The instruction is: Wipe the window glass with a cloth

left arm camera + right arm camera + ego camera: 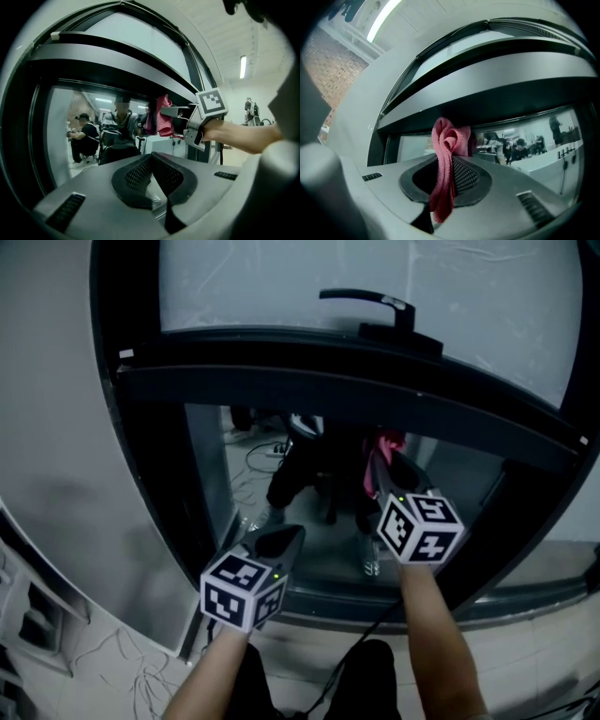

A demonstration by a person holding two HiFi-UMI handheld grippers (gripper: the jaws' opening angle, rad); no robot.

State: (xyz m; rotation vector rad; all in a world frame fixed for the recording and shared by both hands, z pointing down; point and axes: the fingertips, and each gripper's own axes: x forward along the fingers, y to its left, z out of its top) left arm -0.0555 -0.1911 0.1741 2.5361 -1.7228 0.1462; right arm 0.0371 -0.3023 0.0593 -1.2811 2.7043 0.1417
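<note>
Right tool (446, 176) is clamped on the pink cloth (449, 140). A bunched fold stands proud of the tips and a tail hangs down between the jaws. Left tool (151, 161) has its jaws together on nothing, held lower and to the left of the right one.

The cloth is up at the lower window glass (211, 465), just under the dark crossbar (328, 381). I cannot tell whether it touches the pane.

Handling, my estimate: the cloth is soft, light and limp and will fold and drag, so the wad past the tips should do the wiping, not the jaws. The mid-fold grip looks sound. Glass is hard and fragile, so light pressure.

Room: open pane to the left and below, crossbar close above, frame (155, 484) bounding the left side, handle (375, 304) well above.
</note>
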